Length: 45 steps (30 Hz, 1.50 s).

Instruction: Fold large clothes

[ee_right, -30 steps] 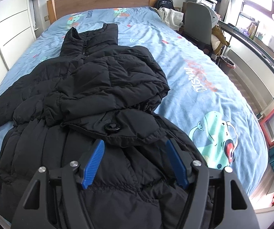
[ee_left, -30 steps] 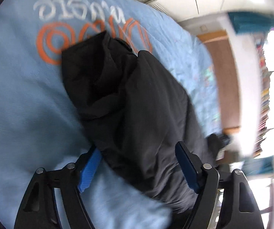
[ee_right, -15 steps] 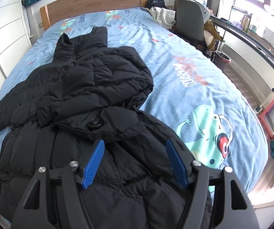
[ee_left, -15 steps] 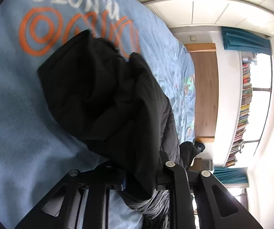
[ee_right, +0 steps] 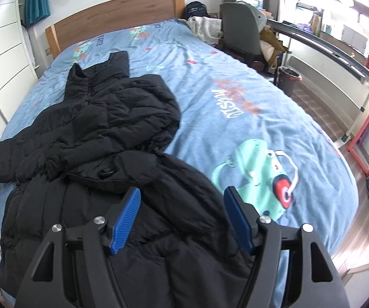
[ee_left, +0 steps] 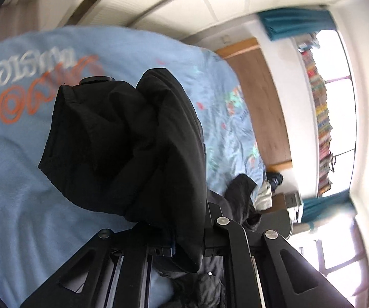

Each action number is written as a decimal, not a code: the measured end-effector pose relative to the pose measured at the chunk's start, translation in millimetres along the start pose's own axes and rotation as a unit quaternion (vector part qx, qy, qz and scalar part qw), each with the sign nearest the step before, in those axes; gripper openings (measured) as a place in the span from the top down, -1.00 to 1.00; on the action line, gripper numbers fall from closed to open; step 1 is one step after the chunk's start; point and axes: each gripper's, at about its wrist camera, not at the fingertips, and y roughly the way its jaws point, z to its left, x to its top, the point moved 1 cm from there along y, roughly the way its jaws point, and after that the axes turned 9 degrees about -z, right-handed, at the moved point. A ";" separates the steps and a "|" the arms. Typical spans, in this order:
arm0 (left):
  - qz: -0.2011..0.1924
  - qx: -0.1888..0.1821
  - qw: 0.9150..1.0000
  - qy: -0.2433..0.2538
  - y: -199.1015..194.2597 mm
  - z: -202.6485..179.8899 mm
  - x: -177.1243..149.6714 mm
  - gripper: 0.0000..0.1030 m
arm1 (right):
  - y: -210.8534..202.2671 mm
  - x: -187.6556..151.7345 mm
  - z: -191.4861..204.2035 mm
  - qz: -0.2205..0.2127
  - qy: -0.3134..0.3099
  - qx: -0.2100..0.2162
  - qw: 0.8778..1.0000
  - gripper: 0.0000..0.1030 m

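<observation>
A large black puffer jacket (ee_right: 89, 138) lies spread on the blue bed, one sleeve folded across its middle. My right gripper (ee_right: 181, 215) is open, its blue pads over the jacket's lower part, touching nothing that I can see. My left gripper (ee_left: 179, 243) is shut on a bunch of the black jacket (ee_left: 133, 138), a sleeve end with a round black button; the fabric hides the fingertips and hangs lifted above the sheet.
The blue bedsheet (ee_right: 235, 82) has cartoon prints and a wooden headboard (ee_right: 112, 18) at the far end. A grey chair (ee_right: 240, 30) with clothes and a bin (ee_right: 288, 79) stand to the right of the bed. White wardrobes (ee_right: 2, 59) line the left.
My left gripper went from open around the jacket fabric to shut on it, then lifted it and swung. My right gripper stayed open and rose back a little.
</observation>
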 end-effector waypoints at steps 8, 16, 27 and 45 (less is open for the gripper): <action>0.018 -0.020 0.995 0.098 0.2 -98.9 -14.6 0.78 | -17.0 5.7 -47.2 -0.030 0.032 -0.003 0.999 -0.29; 0.047 -0.014 0.976 0.211 12.5 -175.4 -73.1 0.78 | -23.7 -5.0 -91.7 -0.041 0.073 0.000 0.997 -0.29; 0.126 0.001 0.945 0.303 80.3 -227.0 -204.5 0.79 | -32.6 -14.8 -138.4 -0.055 0.108 -0.001 0.993 -0.29; 0.237 0.052 0.911 0.335 130.9 -197.2 -332.5 0.11 | -13.4 -29.4 -170.5 -0.030 0.132 -0.014 0.991 -0.29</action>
